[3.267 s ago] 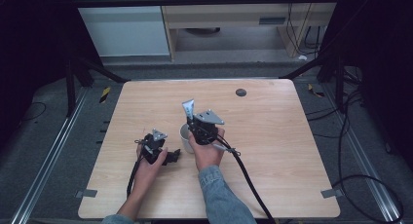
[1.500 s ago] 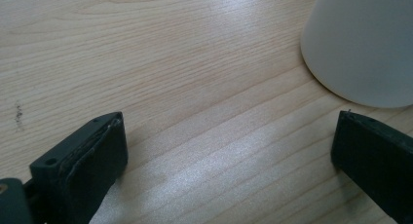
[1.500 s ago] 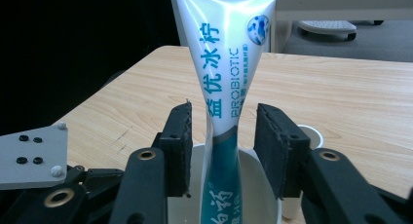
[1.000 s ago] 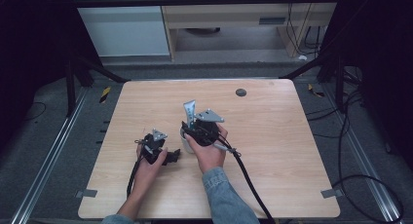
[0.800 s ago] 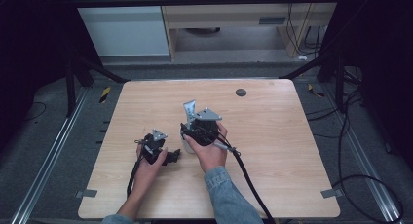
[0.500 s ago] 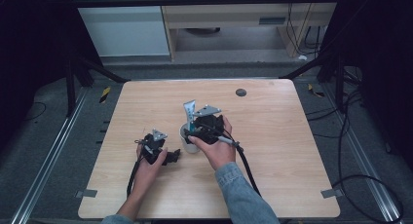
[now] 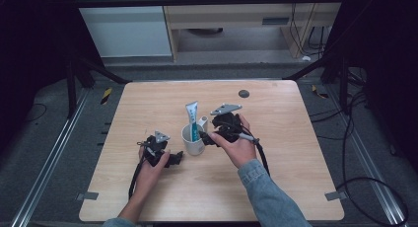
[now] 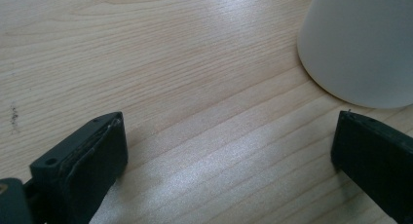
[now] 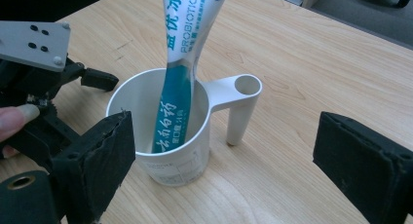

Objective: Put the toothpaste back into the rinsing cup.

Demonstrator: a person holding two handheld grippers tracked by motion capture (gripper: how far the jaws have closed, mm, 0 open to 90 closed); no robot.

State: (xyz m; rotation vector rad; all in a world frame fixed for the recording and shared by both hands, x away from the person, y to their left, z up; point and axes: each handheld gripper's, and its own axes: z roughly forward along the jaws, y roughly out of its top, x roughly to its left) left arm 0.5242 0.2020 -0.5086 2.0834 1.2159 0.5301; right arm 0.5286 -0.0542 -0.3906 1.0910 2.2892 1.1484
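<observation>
A white cup [image 7: 192,142] with a looped side handle [image 9: 242,101] stands mid-table. A blue-and-white toothpaste tube [image 7: 191,117] leans upright inside it. My right gripper [image 7: 208,137] sits just right of the cup, facing it. In the right gripper view it [image 9: 221,151] is open, with the cup [image 9: 165,151] and tube [image 9: 184,63] ahead of its jaws and nothing held. My left gripper [image 7: 175,159] rests on the table left of the cup. In the left gripper view it [image 8: 229,146] is open over bare wood, with the cup's base [image 8: 360,44] just beyond its right jaw.
The wooden table [image 7: 296,153] has a small dark round hole [image 7: 243,94] near its far edge. Cables [image 7: 263,158] trail from both grippers toward the front edge. The left gripper's grey plate [image 9: 31,39] stands close behind the cup.
My right hand has drawn its gripper a little to the right, away from the cup. The tube stays standing in the cup. The left gripper has not moved.
</observation>
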